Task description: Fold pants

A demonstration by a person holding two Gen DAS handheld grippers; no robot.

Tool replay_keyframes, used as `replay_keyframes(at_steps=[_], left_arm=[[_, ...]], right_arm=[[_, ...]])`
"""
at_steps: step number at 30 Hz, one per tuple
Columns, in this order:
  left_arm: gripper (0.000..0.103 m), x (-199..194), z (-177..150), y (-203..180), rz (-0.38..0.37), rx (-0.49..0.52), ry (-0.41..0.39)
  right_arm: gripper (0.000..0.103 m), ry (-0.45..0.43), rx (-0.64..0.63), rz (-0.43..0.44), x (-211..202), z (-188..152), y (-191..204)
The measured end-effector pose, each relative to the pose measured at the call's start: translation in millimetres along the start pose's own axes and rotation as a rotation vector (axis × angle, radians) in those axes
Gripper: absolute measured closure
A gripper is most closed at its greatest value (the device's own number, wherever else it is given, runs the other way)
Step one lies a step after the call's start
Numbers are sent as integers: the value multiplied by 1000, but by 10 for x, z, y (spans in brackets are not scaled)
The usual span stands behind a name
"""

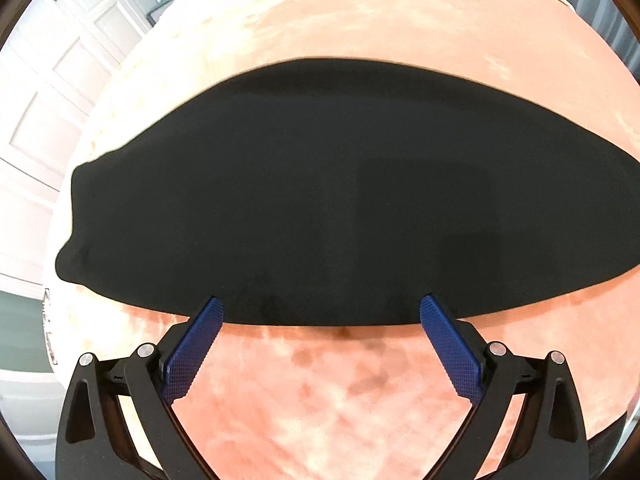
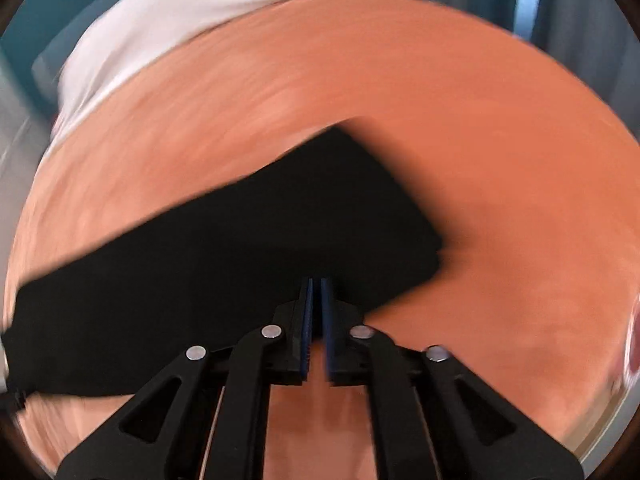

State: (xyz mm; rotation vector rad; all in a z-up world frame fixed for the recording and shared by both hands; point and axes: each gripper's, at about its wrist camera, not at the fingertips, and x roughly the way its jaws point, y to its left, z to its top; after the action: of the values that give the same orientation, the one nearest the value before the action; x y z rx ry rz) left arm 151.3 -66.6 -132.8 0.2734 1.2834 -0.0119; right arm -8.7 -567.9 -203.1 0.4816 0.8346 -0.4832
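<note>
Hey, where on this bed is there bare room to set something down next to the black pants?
Free patches on the orange blanket: the strip between the black pants and the left hand-held gripper, the band beyond the pants toward the white sheet, and the stretch past their folded end. The middle is taken by the pants.

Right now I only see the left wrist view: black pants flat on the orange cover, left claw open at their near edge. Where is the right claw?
Observer: The right claw is tipped over the near edge of the pants.
Operator: Open like the left one?
Observer: No, its pads are almost together, with only a thin slit. I cannot tell if cloth is pinched.
Operator: Where do the pants end there?
Observer: In a squared-off end just right of that claw, with bare orange cover beyond.
</note>
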Motion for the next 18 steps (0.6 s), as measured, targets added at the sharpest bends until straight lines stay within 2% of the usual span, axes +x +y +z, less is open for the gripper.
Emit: replay_keyframes(at_steps=[3, 4, 6, 8, 9, 15, 18], left_arm=[[5, -132, -16, -128, -1, 8, -24], [5, -194, -35, -169, 5, 13, -37], [5, -318, -103, -239, 4, 19, -60], [5, -405, -159, -302, 1, 26, -71], [5, -428, -236, -321, 2, 30, -74], [5, -544, -355, -431, -1, 59, -64], [5, -545, -405, -498, 15, 69, -63]], right_arm=[[95, -18, 99, 30, -130, 73, -480], [93, -14, 133, 34, -46, 58, -619], [86, -1, 168, 40, 61, 18, -612], [62, -2, 209, 67, 107, 107, -521], [58, -8, 213, 78, 38, 107, -652], [55, 2, 196, 194, -226, 144, -527], [53, -52, 163, 140, -228, 224, -484]])
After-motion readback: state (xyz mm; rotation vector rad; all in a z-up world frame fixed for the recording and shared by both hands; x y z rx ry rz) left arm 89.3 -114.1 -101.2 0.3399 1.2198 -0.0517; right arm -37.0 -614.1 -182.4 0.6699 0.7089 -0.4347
